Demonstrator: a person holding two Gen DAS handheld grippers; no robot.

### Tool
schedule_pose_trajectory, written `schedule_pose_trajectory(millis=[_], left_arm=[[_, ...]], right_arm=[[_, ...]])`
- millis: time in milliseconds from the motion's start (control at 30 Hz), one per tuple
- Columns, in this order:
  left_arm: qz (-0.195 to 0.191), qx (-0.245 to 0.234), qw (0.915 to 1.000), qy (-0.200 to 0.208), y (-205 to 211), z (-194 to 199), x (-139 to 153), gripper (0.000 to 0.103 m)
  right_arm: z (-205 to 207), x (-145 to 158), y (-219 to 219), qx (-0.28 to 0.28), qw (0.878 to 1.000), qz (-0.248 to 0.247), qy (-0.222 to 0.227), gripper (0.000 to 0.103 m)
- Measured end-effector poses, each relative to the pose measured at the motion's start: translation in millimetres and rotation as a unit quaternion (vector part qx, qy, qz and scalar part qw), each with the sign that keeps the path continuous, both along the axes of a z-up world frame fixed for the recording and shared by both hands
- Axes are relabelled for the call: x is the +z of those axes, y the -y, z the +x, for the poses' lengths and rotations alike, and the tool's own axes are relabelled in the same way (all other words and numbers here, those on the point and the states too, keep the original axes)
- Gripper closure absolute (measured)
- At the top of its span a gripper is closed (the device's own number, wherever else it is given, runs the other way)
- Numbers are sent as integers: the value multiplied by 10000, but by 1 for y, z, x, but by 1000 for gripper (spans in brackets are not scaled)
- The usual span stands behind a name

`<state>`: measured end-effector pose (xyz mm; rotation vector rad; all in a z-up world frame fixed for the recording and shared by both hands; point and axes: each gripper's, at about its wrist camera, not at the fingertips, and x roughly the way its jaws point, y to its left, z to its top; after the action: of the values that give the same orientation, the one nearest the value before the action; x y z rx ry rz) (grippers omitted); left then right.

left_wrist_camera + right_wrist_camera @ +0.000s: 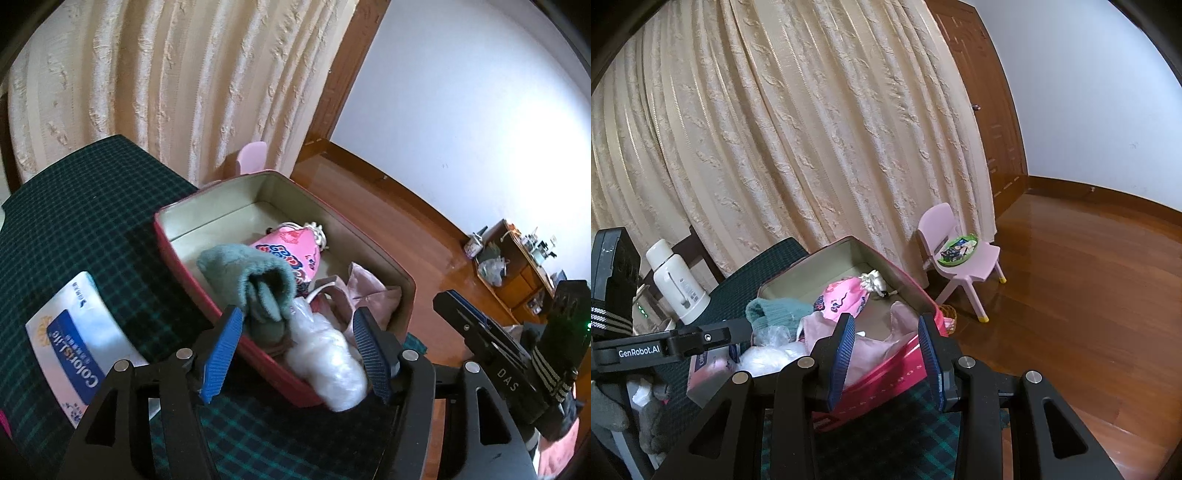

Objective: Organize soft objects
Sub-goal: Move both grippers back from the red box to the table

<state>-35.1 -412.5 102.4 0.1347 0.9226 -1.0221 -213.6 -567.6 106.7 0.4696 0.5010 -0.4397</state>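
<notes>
A cream curtain (812, 147) hangs behind a table under a dark green plaid cloth (81, 206), with polished wood floor (1089, 288) and a white wall (480, 110) off to the right. On the cloth sits a red box (192, 273), its right end at the table's edge by the floor. Inside lie a teal knit piece (251, 273), a pink printed pouch (291, 247), pale pink fabric (365, 291) and a white fluffy bundle (325, 362) that spills over the near rim. The left gripper (299, 354) hovers with jaws apart over that bundle, holding nothing. The right gripper (886, 362) is likewise spread above the box's near right corner. A tissue pack (74, 339) and a white flask (677, 284) stand left of the box. A pink chair (960, 254) sits on the floor beyond.
</notes>
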Motion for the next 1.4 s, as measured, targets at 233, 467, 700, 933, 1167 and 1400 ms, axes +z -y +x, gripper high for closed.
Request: schedule_pose_trajectory(millis=[233, 467, 700, 933, 1167, 1400], left_arm=[[-62, 185, 9998, 11, -20, 7, 2, 39], [-108, 405, 9991, -58, -42, 14, 1, 38], [-192, 601, 9980, -79, -66, 19, 2, 38], [-261, 815, 9963, -119, -89, 27, 1, 37], [-335, 1046, 9938, -146, -114, 37, 0, 37], [-358, 1302, 9908, -58, -143, 44, 0, 37]], right_arm=[[7, 5, -15, 307, 9995, -55, 17, 64], [22, 8, -41, 764, 9969, -158, 16, 51], [41, -2, -60, 1054, 9928, -330, -454, 50], [57, -18, -63, 834, 9872, -618, -1212, 50], [57, -7, -71, 804, 9874, -818, -1095, 50], [60, 15, -93, 1069, 9879, -961, -586, 49]])
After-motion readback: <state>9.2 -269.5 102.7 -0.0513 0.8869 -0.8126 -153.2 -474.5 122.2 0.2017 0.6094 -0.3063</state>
